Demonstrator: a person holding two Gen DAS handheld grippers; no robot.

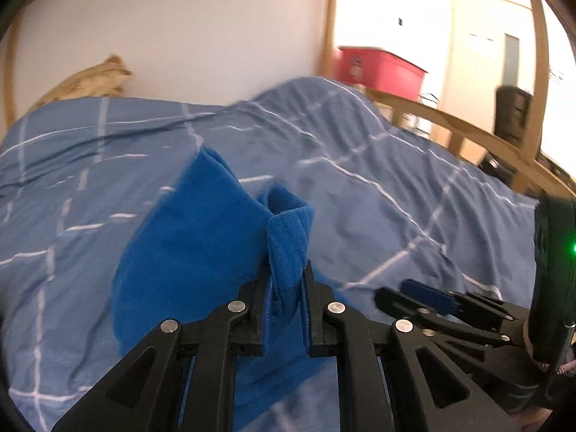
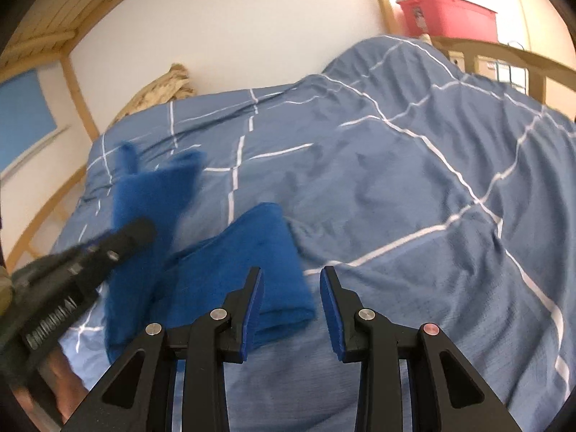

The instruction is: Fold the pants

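Observation:
The pants [image 1: 187, 237] are bright blue fleece and lie bunched on a blue checked bedcover [image 1: 360, 180]. My left gripper [image 1: 286, 270] is shut on a raised fold of them, and the cloth stands up between its pads. In the right wrist view the pants [image 2: 252, 252] lie doubled over, with one part lifted at the left by the left gripper [image 2: 136, 234]. My right gripper [image 2: 289, 273] is open just above the doubled part. Its left finger is over the cloth and its pads press on nothing. It also shows low at the right in the left wrist view [image 1: 414, 295].
The bedcover [image 2: 396, 180] humps up at the back right. A wooden bed rail [image 1: 450, 122] runs along the right side, with a red bin [image 2: 446, 14] beyond it. A tan bundle [image 1: 90, 82] lies against the white wall. A hand [image 2: 68, 388] holds the left gripper.

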